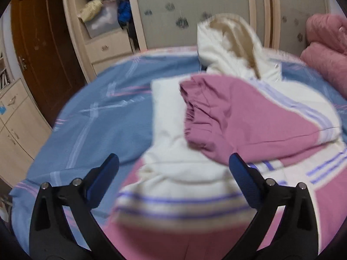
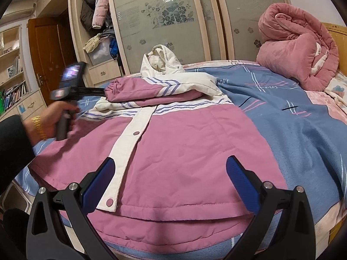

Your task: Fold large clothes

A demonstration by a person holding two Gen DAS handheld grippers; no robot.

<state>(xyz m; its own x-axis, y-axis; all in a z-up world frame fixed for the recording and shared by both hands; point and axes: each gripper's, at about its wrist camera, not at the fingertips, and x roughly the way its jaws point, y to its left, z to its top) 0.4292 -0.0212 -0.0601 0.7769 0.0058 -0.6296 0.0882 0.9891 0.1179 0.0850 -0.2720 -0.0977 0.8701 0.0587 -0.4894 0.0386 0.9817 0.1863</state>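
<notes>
A pink and white hooded jacket (image 2: 184,143) lies face up on the bed, hem toward me, snaps shut down the white placket. Its white hood (image 2: 161,61) points to the far side. One pink sleeve (image 2: 138,88) lies folded across the chest. My right gripper (image 2: 170,165) is open and empty, just above the hem. My left gripper (image 1: 173,162) is open and empty over the jacket's left shoulder, close to the sleeve cuff (image 1: 195,112). In the right wrist view the left gripper's body (image 2: 71,86) is held in a hand at the jacket's left side; its fingertips are hidden.
The bed has a blue patterned sheet (image 2: 282,117). A rolled pink quilt (image 2: 297,47) sits at the far right. A wardrobe with frosted sliding doors (image 2: 164,19) and an open compartment of clothes stands behind. A wooden door (image 1: 41,49) and drawers are at the left.
</notes>
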